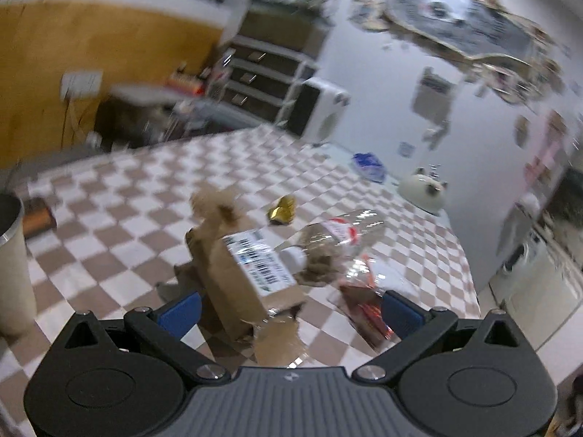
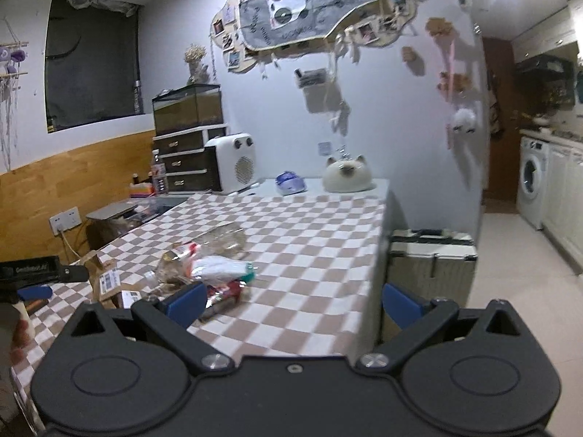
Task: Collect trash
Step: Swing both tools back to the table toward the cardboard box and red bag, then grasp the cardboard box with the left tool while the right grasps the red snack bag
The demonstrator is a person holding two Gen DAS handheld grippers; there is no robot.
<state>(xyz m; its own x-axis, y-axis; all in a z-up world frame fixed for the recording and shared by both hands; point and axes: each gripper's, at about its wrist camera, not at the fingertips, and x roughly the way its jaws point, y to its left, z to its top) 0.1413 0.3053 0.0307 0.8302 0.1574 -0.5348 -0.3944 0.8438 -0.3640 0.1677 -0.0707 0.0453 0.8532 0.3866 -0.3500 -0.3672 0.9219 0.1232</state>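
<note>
Trash lies on the checkered table (image 1: pixel 109 218). In the left wrist view a torn brown cardboard box (image 1: pixel 237 280) with a white label sits between the fingers of my open left gripper (image 1: pixel 291 309). Beside it lie a crushed clear plastic bottle (image 1: pixel 335 236), a gold foil wrapper (image 1: pixel 281 211) and a red-and-clear wrapper (image 1: pixel 364 298). In the right wrist view my right gripper (image 2: pixel 291 302) is open and empty at the table's near edge. Ahead of it lie the bottle (image 2: pixel 218 244), a white bag (image 2: pixel 222 267), a red wrapper (image 2: pixel 224 295) and the box (image 2: pixel 107 284).
A beige bin (image 1: pixel 11 262) stands at the left. A cat-shaped ornament (image 2: pixel 346 174), a blue item (image 2: pixel 289 182) and a white heater (image 2: pixel 233 164) stand at the table's far end. A metal case (image 2: pixel 430 266) stands on the floor to the right, and a washing machine (image 2: pixel 532 178) further back.
</note>
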